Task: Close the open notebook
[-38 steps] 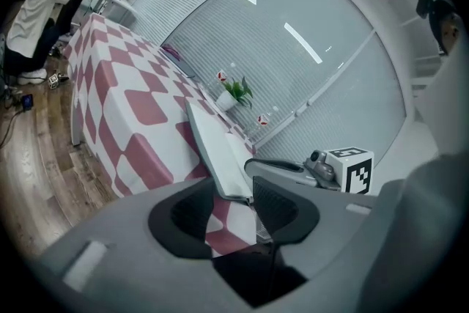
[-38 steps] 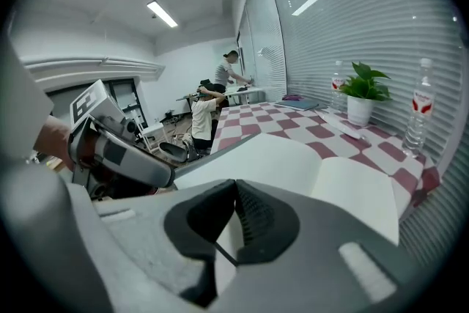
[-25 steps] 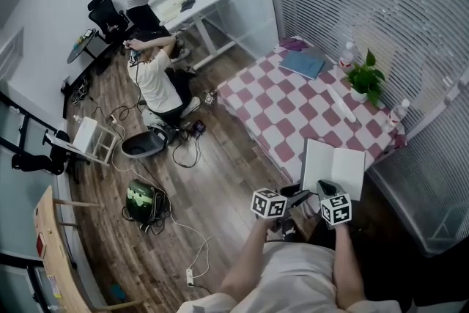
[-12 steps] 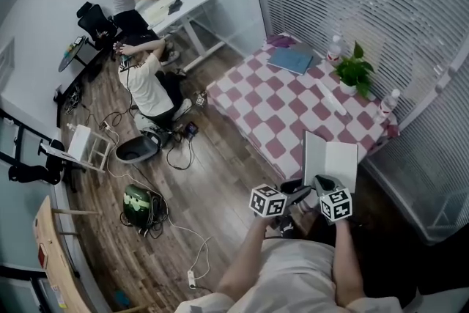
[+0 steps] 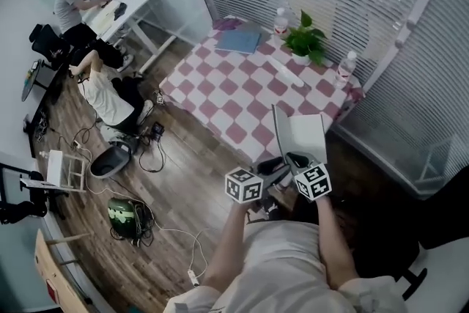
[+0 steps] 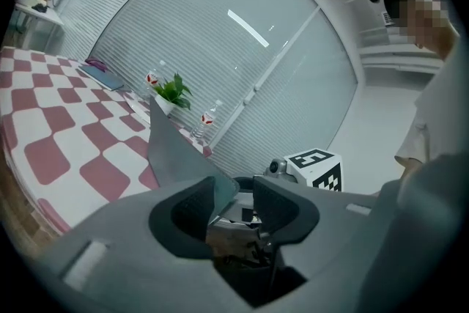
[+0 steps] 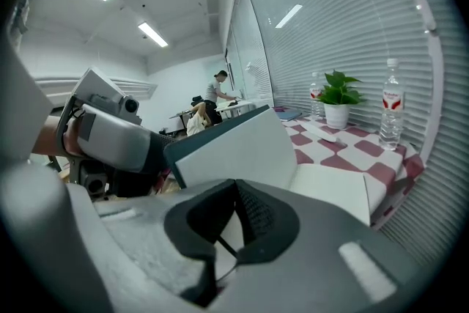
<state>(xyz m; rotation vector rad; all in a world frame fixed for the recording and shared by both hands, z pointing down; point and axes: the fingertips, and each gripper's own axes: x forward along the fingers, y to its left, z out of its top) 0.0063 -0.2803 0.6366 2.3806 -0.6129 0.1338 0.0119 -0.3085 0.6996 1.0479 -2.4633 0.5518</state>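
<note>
The notebook (image 5: 306,134) lies at the near corner of the checked table (image 5: 220,88), its right page (image 7: 330,187) flat. Its teal left cover (image 7: 234,146) stands steeply raised. My left gripper (image 5: 277,163) is shut on that cover's near corner, and the grey cover (image 6: 172,154) runs up from its jaws (image 6: 236,194). My right gripper (image 5: 295,157) is at the notebook's near edge by the spine. Its jaws (image 7: 236,190) meet at the tips with white page showing between them. The left gripper (image 7: 110,143) shows at the cover's left edge.
At the table's far side are a potted plant (image 5: 308,40), two water bottles (image 5: 280,20) (image 5: 346,66), a white bar (image 5: 286,72) and a blue book (image 5: 239,40). Blinds line the wall behind. Two people (image 5: 106,95) (image 5: 73,4), cables and a bag (image 5: 121,215) are to the left.
The notebook's left cover has swung up from nearly flat to steeply raised, with the left gripper on it. The head view has shifted, so the table sits further left and higher.
</note>
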